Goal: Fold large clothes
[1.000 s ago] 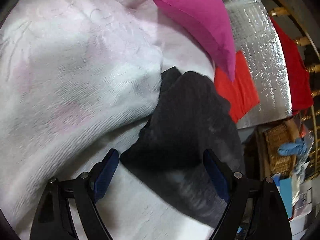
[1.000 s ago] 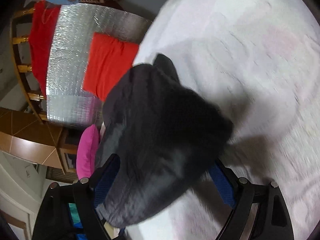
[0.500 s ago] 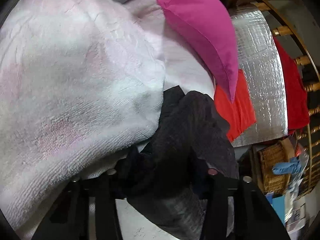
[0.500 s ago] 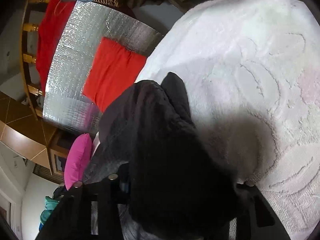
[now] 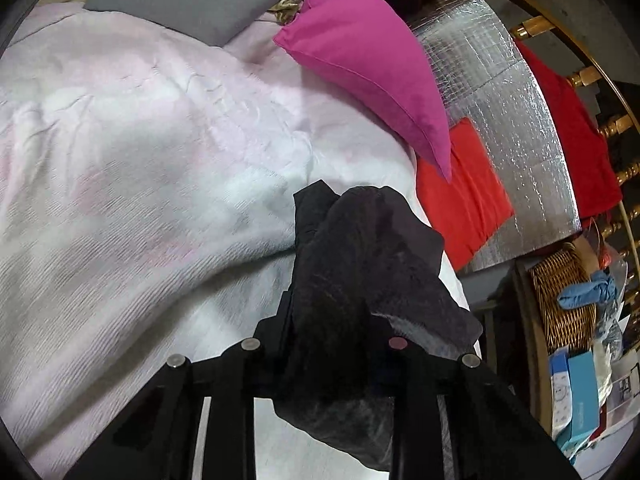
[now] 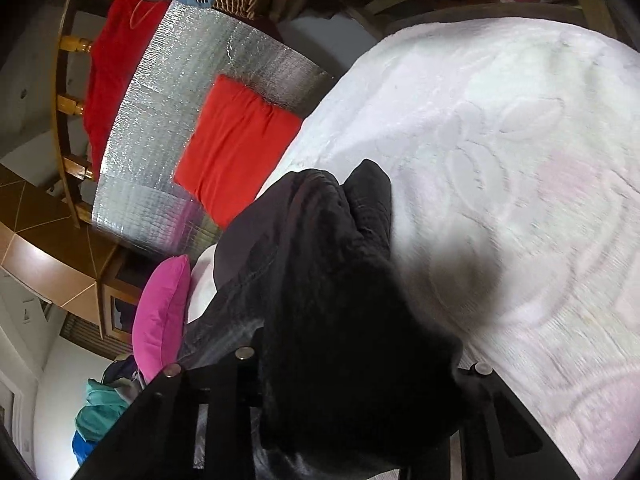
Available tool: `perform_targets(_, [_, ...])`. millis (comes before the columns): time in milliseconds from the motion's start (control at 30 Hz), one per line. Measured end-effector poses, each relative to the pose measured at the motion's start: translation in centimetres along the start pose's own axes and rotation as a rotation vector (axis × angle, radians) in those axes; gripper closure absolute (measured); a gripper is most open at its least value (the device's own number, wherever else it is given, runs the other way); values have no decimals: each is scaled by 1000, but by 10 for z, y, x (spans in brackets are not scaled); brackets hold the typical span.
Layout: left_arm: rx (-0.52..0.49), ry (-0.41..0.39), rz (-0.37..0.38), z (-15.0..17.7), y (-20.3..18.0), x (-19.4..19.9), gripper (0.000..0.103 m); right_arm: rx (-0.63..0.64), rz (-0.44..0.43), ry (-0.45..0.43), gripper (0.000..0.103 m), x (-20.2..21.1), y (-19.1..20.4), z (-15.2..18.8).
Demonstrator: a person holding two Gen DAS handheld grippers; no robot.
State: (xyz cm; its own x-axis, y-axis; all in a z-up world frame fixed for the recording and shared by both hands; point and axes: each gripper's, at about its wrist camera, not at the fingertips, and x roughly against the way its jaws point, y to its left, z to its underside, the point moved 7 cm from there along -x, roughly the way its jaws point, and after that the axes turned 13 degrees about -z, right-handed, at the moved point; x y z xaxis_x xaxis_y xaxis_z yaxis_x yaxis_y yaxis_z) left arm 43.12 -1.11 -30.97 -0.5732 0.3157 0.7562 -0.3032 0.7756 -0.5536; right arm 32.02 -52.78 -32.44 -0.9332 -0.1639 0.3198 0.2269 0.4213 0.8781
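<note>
A dark grey-black garment [image 5: 360,264] lies bunched on the white-pink bedspread [image 5: 140,160] near the bed's edge. My left gripper [image 5: 324,344] is shut on its near end, and the cloth drapes over and hides the fingers. In the right wrist view the same garment [image 6: 320,280] fills the middle. My right gripper [image 6: 360,364] is shut on another part of it, and the cloth covers the fingers. The garment hangs slightly raised above the bedspread [image 6: 520,160].
A magenta pillow [image 5: 368,64] and a grey pillow [image 5: 192,0] lie at the bed's head. A folded red cloth [image 5: 460,192] lies on a silver foil mat [image 5: 520,120] beside the bed. A wicker basket [image 5: 564,300] and a wooden rail stand beyond.
Both grippers went from open around the dark garment to shut on it, then drew it back and up from the bedspread.
</note>
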Motion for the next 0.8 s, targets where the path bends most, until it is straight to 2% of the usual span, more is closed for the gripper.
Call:
perform_targets(333, [-45, -1, -33, 36, 34, 45, 79, -3, -1, 34, 67, 50, -4, 26])
perform_targets(667, [-42, 21, -54, 92, 92, 84, 79, -37, -21, 81, 67, 106, -23, 68])
perform_targets(733, [-44, 37, -55, 93, 96, 83, 77, -50, -21, 100, 67, 110, -30, 76])
perform_targets(800, [-51, 72, -71, 92, 99, 80, 67, -60, -19, 123, 61, 111, -36, 79])
